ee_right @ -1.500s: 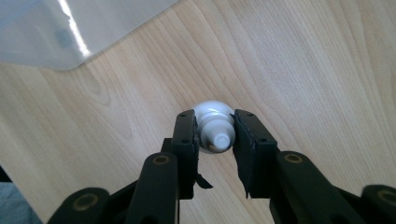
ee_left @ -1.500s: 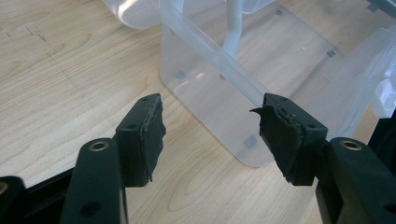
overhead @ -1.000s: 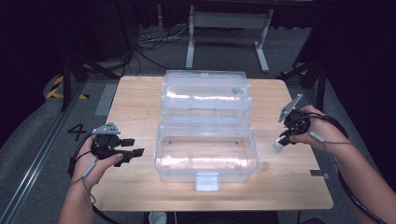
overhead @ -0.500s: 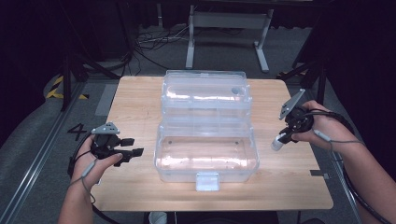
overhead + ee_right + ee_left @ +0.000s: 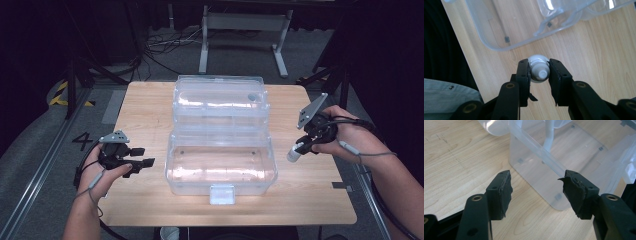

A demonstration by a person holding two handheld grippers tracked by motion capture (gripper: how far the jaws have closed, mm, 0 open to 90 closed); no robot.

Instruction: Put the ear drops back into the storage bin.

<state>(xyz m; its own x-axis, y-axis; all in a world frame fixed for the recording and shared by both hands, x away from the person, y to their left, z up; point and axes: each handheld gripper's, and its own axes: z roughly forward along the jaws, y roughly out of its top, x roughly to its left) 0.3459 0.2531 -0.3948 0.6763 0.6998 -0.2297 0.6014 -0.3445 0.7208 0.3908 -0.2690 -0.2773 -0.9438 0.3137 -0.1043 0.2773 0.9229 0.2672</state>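
Note:
A clear plastic box point(image 5: 172, 161) stands open in the middle of the wooden table, its lid point(image 5: 220, 100) laid back behind it; the inside looks empty. To the right of the box my right gripper point(image 5: 302, 146) hangs above the tabletop, shut on a small white capped bottle point(image 5: 294, 154). In the right gripper view the bottle point(image 5: 538, 65) sits end-on between the two pads point(image 5: 523, 72). At the left, my left gripper point(image 5: 145, 156) rests low beside the box. It stands open with nothing between its jaws, and the box corner point(image 5: 541, 177) lies just ahead of it.
A pale latch tab point(image 5: 222, 194) juts from the box's front wall. The table's front edge point(image 5: 225, 222) runs close to the person's forearms. Dark floor, cables and a metal stand point(image 5: 245, 30) lie beyond the far edge.
The right hand has risen slightly above the table with the white bottle still gripped. The left hand and the box have stayed where they were.

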